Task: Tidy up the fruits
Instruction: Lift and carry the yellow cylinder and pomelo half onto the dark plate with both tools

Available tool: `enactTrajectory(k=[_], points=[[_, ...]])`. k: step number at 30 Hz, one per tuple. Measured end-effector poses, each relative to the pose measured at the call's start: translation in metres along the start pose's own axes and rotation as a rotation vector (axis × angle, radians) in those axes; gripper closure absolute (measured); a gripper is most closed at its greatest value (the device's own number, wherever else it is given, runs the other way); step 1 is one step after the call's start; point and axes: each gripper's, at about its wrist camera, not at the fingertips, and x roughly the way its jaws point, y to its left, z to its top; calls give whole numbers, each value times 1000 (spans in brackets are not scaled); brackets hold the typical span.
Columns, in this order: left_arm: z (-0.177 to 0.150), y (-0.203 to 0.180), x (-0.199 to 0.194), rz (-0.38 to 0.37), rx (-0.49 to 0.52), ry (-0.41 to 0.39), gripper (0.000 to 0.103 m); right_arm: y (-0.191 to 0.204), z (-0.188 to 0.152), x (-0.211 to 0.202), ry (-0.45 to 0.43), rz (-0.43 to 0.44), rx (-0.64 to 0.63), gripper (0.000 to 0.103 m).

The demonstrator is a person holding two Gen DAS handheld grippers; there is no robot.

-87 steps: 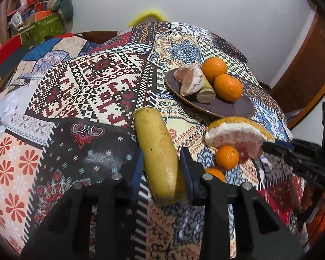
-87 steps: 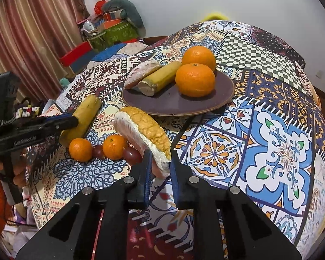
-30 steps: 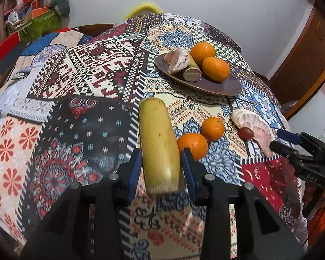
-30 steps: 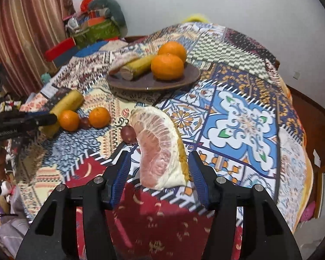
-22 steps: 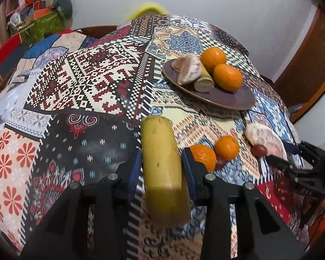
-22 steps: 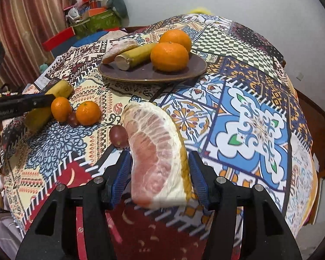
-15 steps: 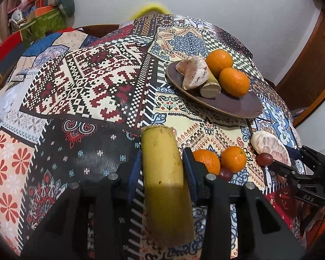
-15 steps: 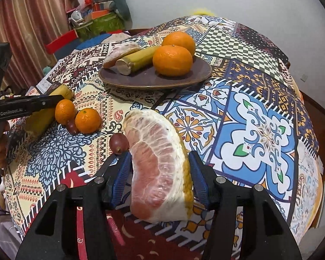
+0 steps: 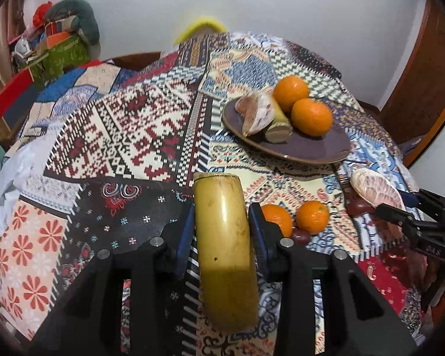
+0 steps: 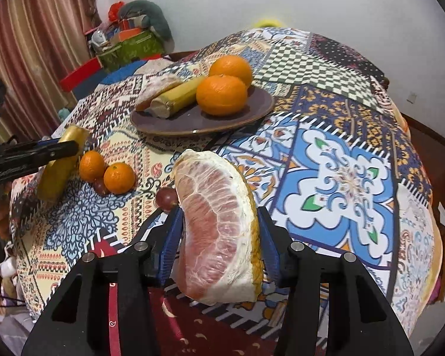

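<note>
My left gripper [image 9: 221, 221] is shut on a yellow banana piece [image 9: 224, 237] and holds it above the patterned tablecloth. My right gripper [image 10: 219, 225] is shut on a peeled pomelo wedge [image 10: 216, 225], also held above the cloth. The brown plate [image 9: 308, 148] lies ahead with two oranges [image 9: 311, 117], a banana piece [image 9: 277, 124] and a pomelo piece [image 9: 256, 114] on it. Two small tangerines [image 10: 108, 172] and a dark grape [image 10: 166, 198] lie on the cloth between the grippers. The plate also shows in the right wrist view [image 10: 252, 109].
The round table falls away on all sides under the patchwork cloth [image 9: 133, 124]. A cluttered shelf with boxes [image 9: 53, 50] stands at the back left, a curtain [image 10: 29, 44] beside it. A wooden door frame [image 9: 424, 68] is at the right.
Both grippers have lifted their fruit off the cloth and moved forward towards the plate. The pomelo wedge has turned flesh side up in the right gripper.
</note>
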Motion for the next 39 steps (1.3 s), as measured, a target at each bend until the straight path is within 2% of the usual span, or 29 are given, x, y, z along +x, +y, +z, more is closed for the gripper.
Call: enactTrajectory(k=[11, 19, 30, 39], points=[[14, -12, -49, -54, -5, -113, 69, -4, 26, -38, -131, -22, 27, 57], [36, -26, -63, -106, 5, -184, 69, -11, 43, -49, -193, -26, 50, 57], [69, -50, -54, -144, 38, -228, 69, -16, 68, -47, -249, -29, 58, 57], [84, -69, -21, -163, 75, -184, 69, -20, 89, -28, -253, 4, 74, 57]])
